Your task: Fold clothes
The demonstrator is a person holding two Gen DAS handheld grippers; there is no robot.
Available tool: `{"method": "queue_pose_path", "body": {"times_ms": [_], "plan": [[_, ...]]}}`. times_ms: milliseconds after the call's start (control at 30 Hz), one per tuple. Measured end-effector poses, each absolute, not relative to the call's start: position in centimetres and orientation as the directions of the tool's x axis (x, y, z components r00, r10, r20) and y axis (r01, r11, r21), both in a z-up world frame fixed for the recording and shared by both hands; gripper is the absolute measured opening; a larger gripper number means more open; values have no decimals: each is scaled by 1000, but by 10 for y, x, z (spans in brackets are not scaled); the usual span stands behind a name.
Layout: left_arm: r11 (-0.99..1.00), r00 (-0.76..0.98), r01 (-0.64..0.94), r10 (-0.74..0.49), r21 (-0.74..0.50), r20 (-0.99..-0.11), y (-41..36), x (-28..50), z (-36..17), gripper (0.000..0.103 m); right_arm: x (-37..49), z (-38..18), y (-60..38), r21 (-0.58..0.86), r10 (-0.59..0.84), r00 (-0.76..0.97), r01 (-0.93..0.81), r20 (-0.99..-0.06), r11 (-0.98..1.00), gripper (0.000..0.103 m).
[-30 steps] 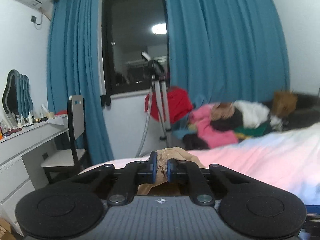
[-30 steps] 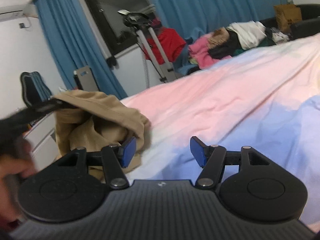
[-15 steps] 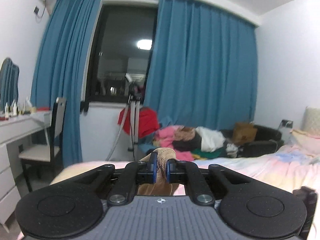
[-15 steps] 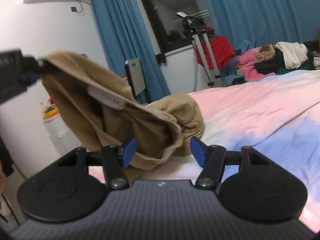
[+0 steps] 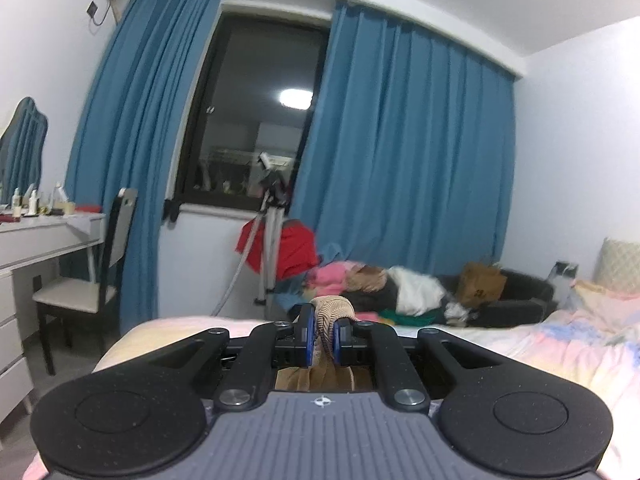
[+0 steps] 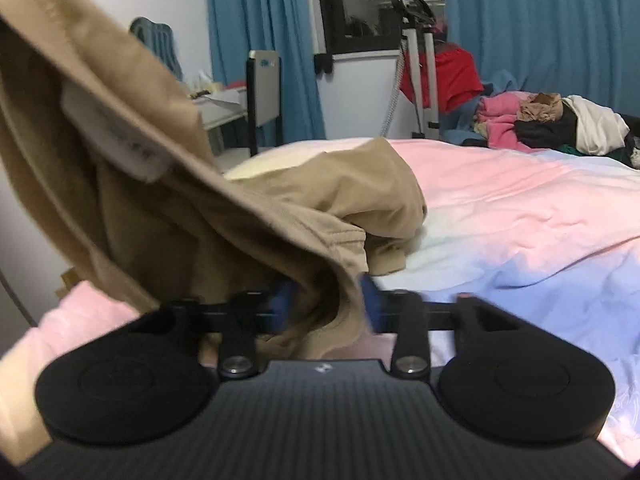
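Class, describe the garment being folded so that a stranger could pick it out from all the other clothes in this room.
Start at the big bed with the pink and blue cover. At its near corner a tan garment is lifted off the cover, with the left gripper shut on it. Unlike the heap of clothes by the curtains, it is plain tan with a white label.

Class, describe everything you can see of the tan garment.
The tan garment is soft, wrinkled cloth with a ribbed hem and a white label sewn inside. The left gripper pinches one edge, lifting it. Fabric sits between the right gripper's blurred, closing jaws. Its far end rests bunched on the bed.
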State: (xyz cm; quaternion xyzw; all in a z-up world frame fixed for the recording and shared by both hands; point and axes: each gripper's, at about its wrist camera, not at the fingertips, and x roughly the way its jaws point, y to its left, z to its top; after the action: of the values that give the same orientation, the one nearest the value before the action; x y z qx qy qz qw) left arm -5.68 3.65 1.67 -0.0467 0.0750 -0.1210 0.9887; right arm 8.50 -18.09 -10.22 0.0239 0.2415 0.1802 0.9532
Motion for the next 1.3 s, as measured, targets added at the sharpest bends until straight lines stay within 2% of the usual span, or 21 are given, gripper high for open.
{"method": "queue_pose_path", "body": {"times_ms": [33,67,167,233,400,500,633,733,900,967,1000,1033,1067,1100,1167,1300], "plan": [[971,960,215,-231,-106,-160,38,-51,12,10,85,-102,-182,131,341,824,-317,-452,939,15],[975,959,199,-215,-102,-183,40,-46,7,10,86,-102,-184,129,327,830,-302,-452,944,13],[977,939,167,-199,-132,-282,43,-28,-5,10,84,-97,-191,129,292,850,-262,-439,956,11],[979,930,156,-189,-130,-314,44,-23,-11,10,82,-91,-199,143,273,862,-234,-428,962,11],[980,945,154,-183,-124,-272,46,-26,-8,10,79,-82,-221,193,254,874,-188,-415,963,10],[978,949,178,-201,-112,-243,38,-31,-4,10,67,-70,-235,227,223,921,-155,-318,962,3],[980,946,189,-197,-56,-258,17,-34,-12,10,46,-48,-246,171,129,976,-98,-176,980,3],[979,938,193,-202,-61,-280,10,-34,-17,10,50,-49,-256,207,206,950,-158,-236,965,3],[981,946,177,-191,-74,-263,8,-38,-15,10,58,-62,-255,262,346,857,-259,-382,930,6],[983,950,166,-181,-82,-254,10,-38,-15,10,58,-67,-245,234,373,824,-298,-426,926,9],[983,951,162,-179,-90,-251,12,-38,-13,10,59,-68,-239,202,377,811,-319,-448,926,13],[983,952,158,-178,-99,-248,14,-38,-12,10,59,-70,-233,162,368,803,-331,-470,930,33],[982,953,154,-177,-107,-246,15,-38,-11,10,59,-74,-227,116,348,799,-336,-490,935,48],[982,954,153,-177,-112,-244,17,-39,-10,10,59,-77,-222,75,330,795,-342,-509,937,51],[981,954,153,-179,-120,-241,20,-40,-7,10,59,-86,-215,8,297,788,-348,-540,937,49],[981,949,157,-183,-116,-259,21,-38,-7,10,81,-103,-202,-31,249,791,-320,-559,947,48]]}}
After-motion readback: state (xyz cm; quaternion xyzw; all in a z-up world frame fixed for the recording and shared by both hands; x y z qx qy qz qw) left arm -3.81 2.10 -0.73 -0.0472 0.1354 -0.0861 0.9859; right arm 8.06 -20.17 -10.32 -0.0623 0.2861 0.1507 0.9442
